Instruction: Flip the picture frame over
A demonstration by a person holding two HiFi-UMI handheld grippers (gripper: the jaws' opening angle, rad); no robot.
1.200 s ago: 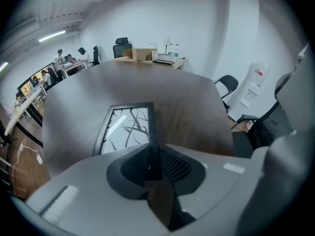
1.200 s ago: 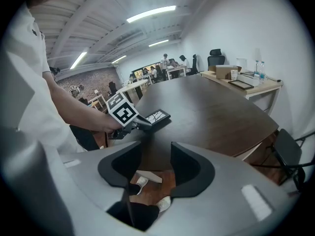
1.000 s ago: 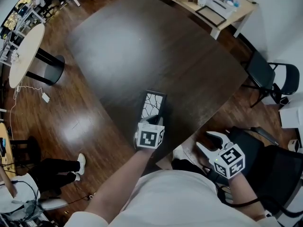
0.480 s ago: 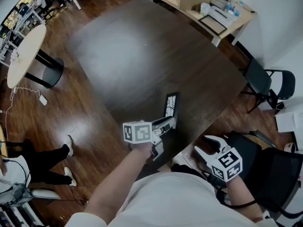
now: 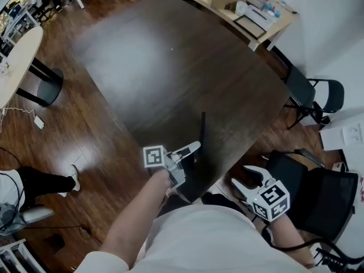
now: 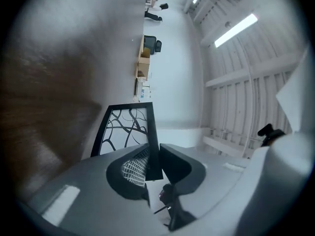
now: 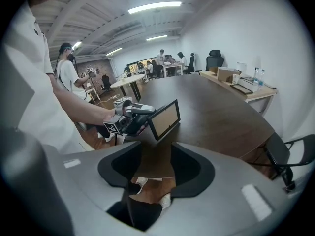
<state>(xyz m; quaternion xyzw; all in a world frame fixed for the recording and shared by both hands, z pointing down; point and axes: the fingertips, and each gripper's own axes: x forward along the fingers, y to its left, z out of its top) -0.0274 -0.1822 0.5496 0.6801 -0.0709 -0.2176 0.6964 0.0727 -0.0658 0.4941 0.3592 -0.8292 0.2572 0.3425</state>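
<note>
Frame (image 6: 125,129) pinched by its near edge in the left gripper (image 6: 152,163), jaws pressed together on the thin black border with the mesh pad against the patterned front. Stands almost on edge just ahead of that gripper over the desk (image 5: 170,67), showing from the head view only as a thin dark sliver. Hard to tell whether the far corner touches the desk or hangs just clear of it. From the right gripper view, shows a plain tan back turned toward the right gripper (image 7: 156,163). Branch-pattern face turned away, toward the left gripper's own camera.

Right gripper spread wide and empty, with nothing between the jaws but the desk edge and the floor beyond. Sits well apart from the frame, off to the side of the left gripper and nearer the body.

Looks light, flat and stiff, so probably no sag or flex under a one-edge hold. Smooth border likely slippery, and a narrow pinch at one edge leaves room to swivel or slide out as the weight passes the upright. Front possibly glazed, so best treated as fragile: lay down gently, no dropping onto the face. Best hold on the border, near the middle of an edge, never on the pane.
</note>
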